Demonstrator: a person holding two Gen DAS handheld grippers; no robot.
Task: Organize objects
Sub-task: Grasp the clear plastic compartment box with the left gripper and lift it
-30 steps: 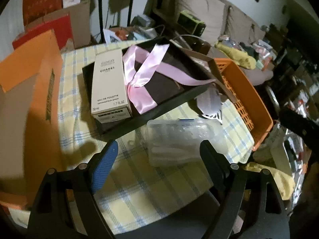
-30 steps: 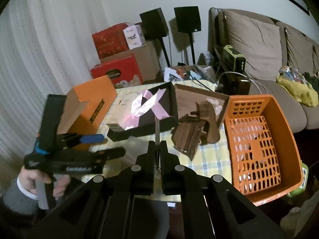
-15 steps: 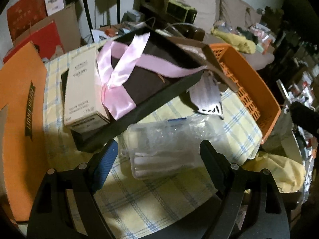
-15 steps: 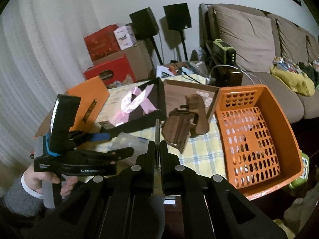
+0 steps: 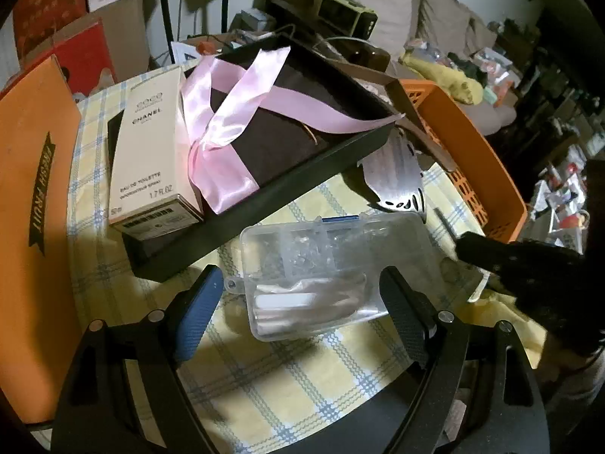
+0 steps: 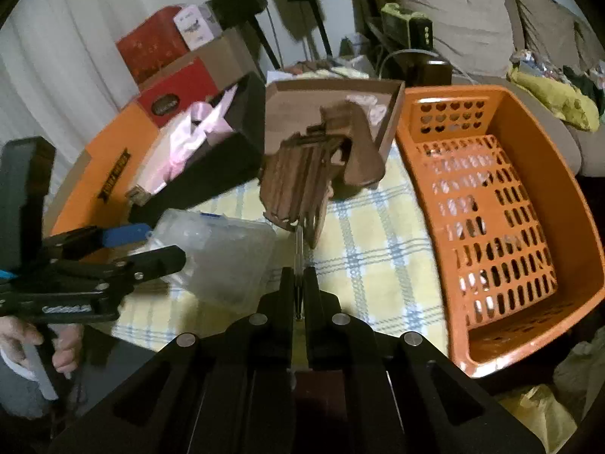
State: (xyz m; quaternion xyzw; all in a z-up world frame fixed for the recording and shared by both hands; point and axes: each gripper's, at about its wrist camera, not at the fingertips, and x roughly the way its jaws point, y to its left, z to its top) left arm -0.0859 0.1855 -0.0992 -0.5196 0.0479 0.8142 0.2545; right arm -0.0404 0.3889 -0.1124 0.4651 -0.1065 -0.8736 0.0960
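Reading "COCO CHANEL, EAU DE TOILETTE, 1.7 FL.OZ", the cream perfume box (image 5: 151,155) lies in the black tray (image 5: 264,204) ahead and left of the left gripper (image 5: 298,299), beside a pink ribbon (image 5: 223,121). "FRESH FRUIT" runs down the orange box (image 5: 34,196) far left. The left gripper's jaws stand wide around the clear plastic case (image 5: 325,272) without pressing it; its contents are hard to make out. The right gripper (image 6: 298,283) is clamped tight on a thin metal blade (image 6: 298,249), the orange basket (image 6: 567,204) to its right.
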